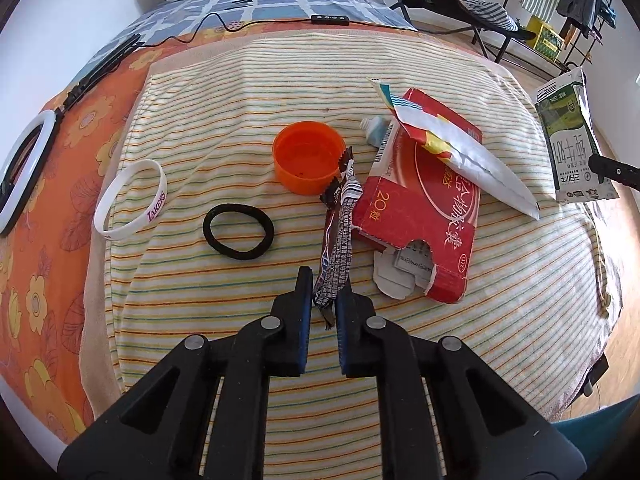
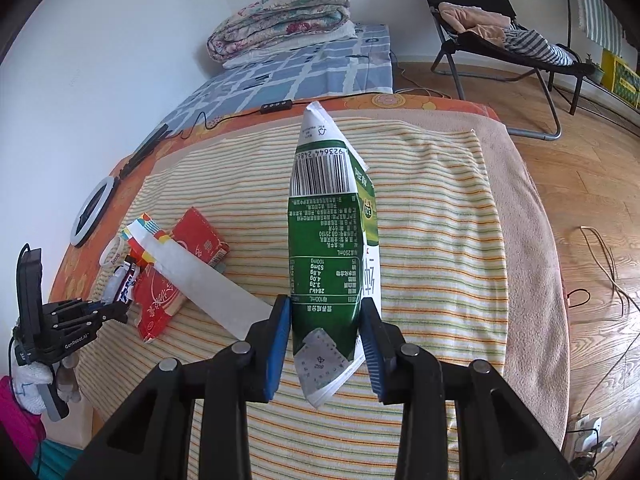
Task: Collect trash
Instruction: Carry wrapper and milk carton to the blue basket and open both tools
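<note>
On the striped towel [image 1: 240, 300], the left gripper [image 1: 324, 300] pinches the near end of a brown snack wrapper [image 1: 338, 240] lying just beside the torn red medicine box [image 1: 424, 216], while the right gripper [image 2: 326, 344] clamps a crumpled green milk carton [image 2: 328, 248] lifted above that towel.

I note a green-and-white milk carton [image 2: 328, 256], crushed flat, raised above the striped towel and clamped at its lower end. I see a brown-and-white candy wrapper [image 1: 336, 248], crumpled and twisted, pinched at its near end, its far end beside the orange cap. A torn red medicine box [image 1: 424, 212] lies flat on the towel, a white sachet [image 1: 460, 152] resting diagonally across it.
</note>
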Tool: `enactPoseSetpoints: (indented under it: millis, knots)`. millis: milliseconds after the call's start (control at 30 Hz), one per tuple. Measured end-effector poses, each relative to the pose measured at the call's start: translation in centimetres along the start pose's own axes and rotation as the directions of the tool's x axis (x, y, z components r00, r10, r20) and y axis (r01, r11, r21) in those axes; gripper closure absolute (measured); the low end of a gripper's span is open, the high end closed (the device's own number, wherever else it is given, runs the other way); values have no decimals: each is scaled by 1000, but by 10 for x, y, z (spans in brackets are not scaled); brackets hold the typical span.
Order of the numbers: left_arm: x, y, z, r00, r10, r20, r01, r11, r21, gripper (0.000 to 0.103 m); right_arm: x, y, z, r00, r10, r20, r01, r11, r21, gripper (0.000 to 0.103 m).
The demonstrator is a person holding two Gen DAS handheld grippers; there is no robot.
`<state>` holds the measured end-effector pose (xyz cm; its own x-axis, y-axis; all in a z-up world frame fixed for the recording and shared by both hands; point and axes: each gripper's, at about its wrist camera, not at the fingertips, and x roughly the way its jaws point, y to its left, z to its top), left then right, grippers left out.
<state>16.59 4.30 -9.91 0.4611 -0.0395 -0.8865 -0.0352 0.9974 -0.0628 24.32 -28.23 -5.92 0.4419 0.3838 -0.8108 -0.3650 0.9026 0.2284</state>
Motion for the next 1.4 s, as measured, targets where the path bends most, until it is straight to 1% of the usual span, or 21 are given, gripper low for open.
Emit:
enactPoseSetpoints:
  millis: [67, 167, 267, 433, 633, 733, 900, 1033, 1200, 1400]
  knots:
    - [-1, 1, 0, 1000, -2, 7, 2, 1000, -6, 96, 1, -5, 0, 1000, -1, 1, 1, 1000, 13, 69]
    - [-4, 2, -1, 1000, -3, 16, 4, 1000, -13, 97, 6, -8, 1, 999, -32, -5, 32, 999, 5, 68]
    - [-6, 3, 0, 1000, -2, 29, 3, 1000, -22, 97, 13, -14, 4, 999, -50, -11, 50, 998, 26, 69]
    - [-11, 3, 0, 999, -16, 42, 17, 999, -29, 98, 13, -20, 7, 998, -59, 14, 59, 998, 38, 72]
    - [-20, 4, -1, 998, -15, 64, 17, 999, -29, 98, 1, -8, 5, 996, -74, 55, 74, 997, -3, 73]
    - [-27, 6, -4, 997, -19, 70, 22, 999, -34, 98, -10, -1, 5, 996, -50, 72, 50, 999, -8, 73]
    - [-46, 8, -12, 996, -25, 84, 29, 999, -40, 98, -33, 21, 0, 995, -18, 99, 23, 999, -48, 73]
    - [-66, 5, -21, 994, -20, 106, 23, 999, -29, 98, -51, 39, -8, 994, 33, 100, -26, 997, -67, 73]
    - [-93, 0, -37, 992, -33, 125, 37, 999, -24, 98, -72, 70, -29, 992, 83, 92, -72, 991, -112, 73]
    - [-119, -13, -65, 990, -44, 132, 44, 999, 4, 98, -95, 105, -71, 988, 137, 71, -123, 978, -171, 73]
